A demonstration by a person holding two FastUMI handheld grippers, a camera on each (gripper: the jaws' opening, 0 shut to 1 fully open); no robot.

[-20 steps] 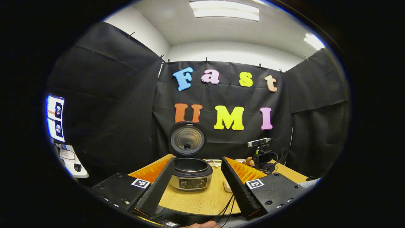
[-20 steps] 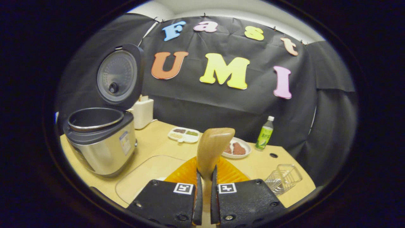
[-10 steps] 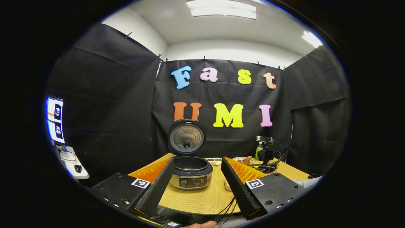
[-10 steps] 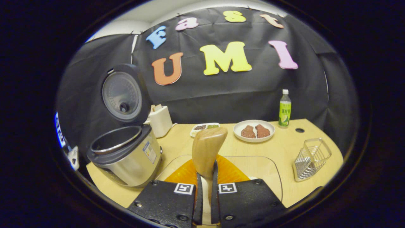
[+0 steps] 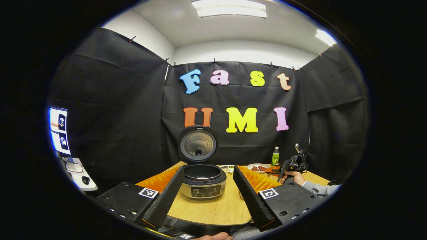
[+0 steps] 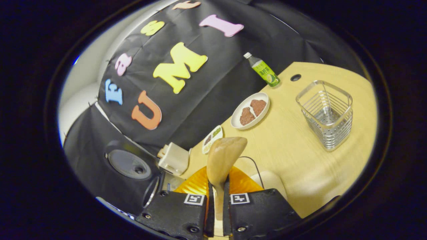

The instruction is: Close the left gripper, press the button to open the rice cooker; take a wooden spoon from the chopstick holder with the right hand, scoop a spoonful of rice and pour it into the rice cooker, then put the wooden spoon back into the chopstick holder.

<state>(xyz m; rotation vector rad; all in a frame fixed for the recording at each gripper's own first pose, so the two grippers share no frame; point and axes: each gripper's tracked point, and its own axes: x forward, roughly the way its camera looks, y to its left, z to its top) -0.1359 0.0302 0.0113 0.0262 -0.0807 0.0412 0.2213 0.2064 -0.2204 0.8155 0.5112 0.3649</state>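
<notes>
Right tongs [image 6: 217, 200] are clamped tight on the wooden spoon [image 6: 223, 160] handle, bowl sticking up out front — view's tilted, with the wire chopstick holder [image 6: 326, 113] standing well off on the counter [image 6: 293, 146]. Left tongs [image 5: 208, 191] hang spread wide with nothing in them, rice cooker [image 5: 202, 181] sitting lid-up between the 2 fingers.

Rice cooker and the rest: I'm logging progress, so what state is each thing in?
Rice cooker: lid up, pot open.
Wooden spoon: clamped in right gripper.
Chopstick holder: upright, empty.
Left gripper: open, holding nothing.
Bottle: capped, standing.
</notes>
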